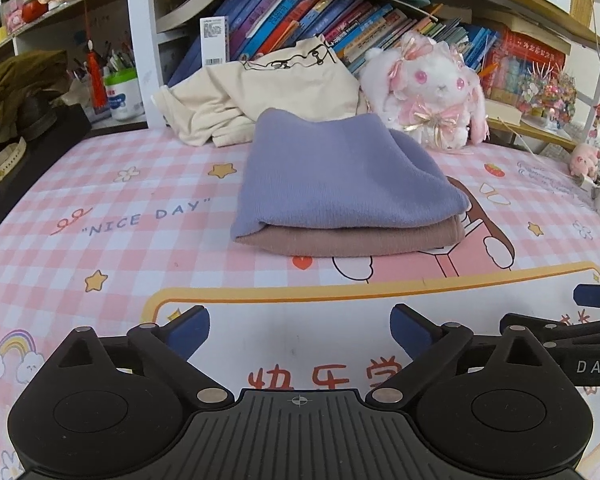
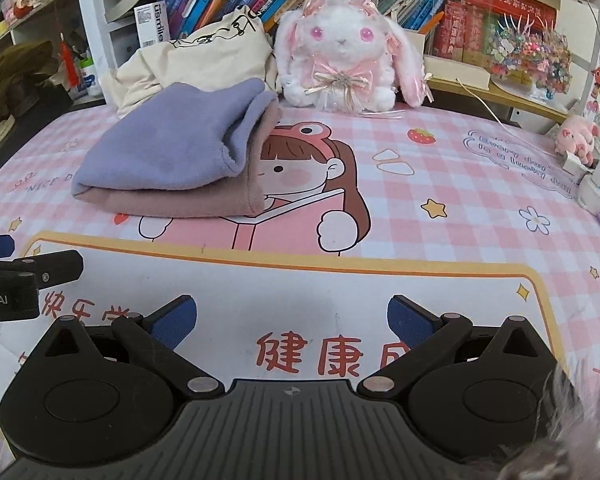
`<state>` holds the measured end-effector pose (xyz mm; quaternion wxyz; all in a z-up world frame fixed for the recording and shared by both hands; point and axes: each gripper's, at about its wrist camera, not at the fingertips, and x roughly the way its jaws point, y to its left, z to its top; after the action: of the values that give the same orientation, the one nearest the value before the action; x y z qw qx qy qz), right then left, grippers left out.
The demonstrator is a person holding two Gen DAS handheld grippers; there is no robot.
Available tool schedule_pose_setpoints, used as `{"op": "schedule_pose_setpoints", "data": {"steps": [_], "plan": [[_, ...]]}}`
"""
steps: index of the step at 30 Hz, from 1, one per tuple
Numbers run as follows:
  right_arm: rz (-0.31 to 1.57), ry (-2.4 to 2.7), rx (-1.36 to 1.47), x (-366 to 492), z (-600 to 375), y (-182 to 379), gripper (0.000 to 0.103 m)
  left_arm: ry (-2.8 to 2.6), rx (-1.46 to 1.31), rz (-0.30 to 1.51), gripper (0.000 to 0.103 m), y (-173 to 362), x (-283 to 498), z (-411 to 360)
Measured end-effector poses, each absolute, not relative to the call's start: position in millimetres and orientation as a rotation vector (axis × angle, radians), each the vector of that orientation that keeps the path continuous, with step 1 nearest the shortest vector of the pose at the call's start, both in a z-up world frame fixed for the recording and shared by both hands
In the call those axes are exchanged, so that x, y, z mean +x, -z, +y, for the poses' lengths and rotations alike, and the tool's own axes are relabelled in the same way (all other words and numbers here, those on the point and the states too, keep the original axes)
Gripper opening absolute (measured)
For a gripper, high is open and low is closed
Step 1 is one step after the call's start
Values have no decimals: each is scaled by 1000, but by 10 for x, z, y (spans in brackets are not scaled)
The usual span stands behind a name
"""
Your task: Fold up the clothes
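A folded lilac garment (image 1: pixel 340 172) is seen stacked on a folded dusty-pink garment (image 1: pixel 340 242), toward the far edge of the counter (image 1: pixel 100 208), which is covered by a pink checked mat. Just behind the stack, against the bookshelf (image 1: pixel 300 4), a crumpled cream garment (image 1: pixel 268 92) is left unfolded beside a plush rabbit (image 2: pixel 342 50).

If the cream garment is reached for over the stack, the lilac layer could be dragged off or its fold opened; the rabbit could also be knocked over.

The left gripper (image 1: pixel 300 330) and the right gripper (image 2: pixel 292 320) are held side by side near the front edge, both pitched downward toward the mat. The jaws of both are spread wide, and nothing is held.
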<state>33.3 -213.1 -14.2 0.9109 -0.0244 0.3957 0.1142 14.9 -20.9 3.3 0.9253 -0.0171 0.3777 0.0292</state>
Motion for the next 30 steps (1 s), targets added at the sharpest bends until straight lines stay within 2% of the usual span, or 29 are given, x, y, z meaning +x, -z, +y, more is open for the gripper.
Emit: {"op": "schedule_pose_setpoints", "data": {"steps": [30], "plan": [[841,-213,-41,295,-2069,164,103,-37,-36,791,103,-9,125,-145]]}}
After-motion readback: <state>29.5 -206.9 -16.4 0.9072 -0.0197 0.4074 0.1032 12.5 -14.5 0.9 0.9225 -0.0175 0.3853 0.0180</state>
